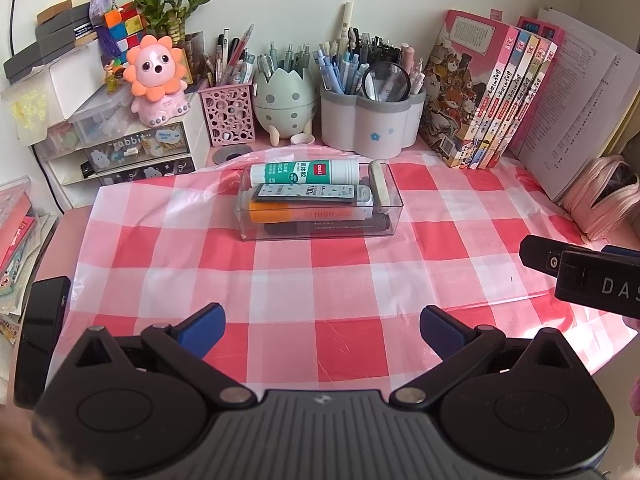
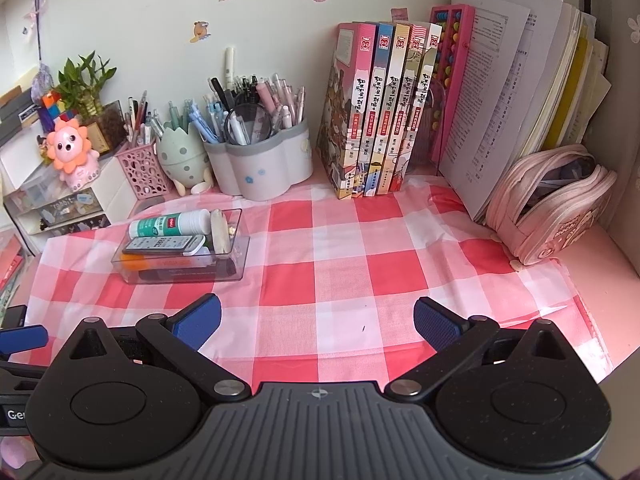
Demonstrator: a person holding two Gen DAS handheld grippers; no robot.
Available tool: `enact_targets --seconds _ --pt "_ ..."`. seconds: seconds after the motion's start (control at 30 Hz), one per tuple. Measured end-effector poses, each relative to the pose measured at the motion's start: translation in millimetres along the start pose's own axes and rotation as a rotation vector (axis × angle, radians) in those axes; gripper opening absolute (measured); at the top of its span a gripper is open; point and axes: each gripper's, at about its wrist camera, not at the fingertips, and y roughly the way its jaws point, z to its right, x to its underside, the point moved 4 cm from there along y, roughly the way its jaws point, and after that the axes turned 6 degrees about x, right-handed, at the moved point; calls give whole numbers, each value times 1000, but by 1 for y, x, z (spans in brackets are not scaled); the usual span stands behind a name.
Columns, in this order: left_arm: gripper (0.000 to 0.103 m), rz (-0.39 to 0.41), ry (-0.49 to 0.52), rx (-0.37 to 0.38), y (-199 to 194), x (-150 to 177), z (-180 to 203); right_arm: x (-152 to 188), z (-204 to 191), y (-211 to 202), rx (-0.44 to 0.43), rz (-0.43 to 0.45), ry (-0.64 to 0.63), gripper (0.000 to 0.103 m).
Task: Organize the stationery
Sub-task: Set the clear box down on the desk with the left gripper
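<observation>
A clear plastic box [image 1: 394, 216] [image 2: 240, 256] stands on the red-and-white checked cloth. It holds a glue stick [image 1: 304, 171] [image 2: 170, 222], a dark lead case [image 1: 306, 193], an orange highlighter [image 1: 308, 213], a dark marker [image 1: 328, 227] and an eraser [image 1: 379, 182] [image 2: 220, 230]. My left gripper [image 1: 322, 330] is open and empty, well in front of the box. My right gripper [image 2: 318, 322] is open and empty, to the right of the box; part of its body shows at the right edge of the left wrist view [image 1: 584, 270].
Pen holders [image 1: 372, 120] [image 2: 260, 164], an egg-shaped holder [image 1: 284, 108], a pink holder [image 1: 228, 114] and small drawers [image 1: 132, 152] line the back wall. Books [image 1: 492, 92] [image 2: 384, 108] stand at back right, beside a pink pencil case [image 2: 556, 204].
</observation>
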Motion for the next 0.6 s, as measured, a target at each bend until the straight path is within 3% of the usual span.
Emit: enact_targets --seconds 0.6 --pt "81 19 5 0 -5 -1 2 0 0 -2 -5 10 3 98"
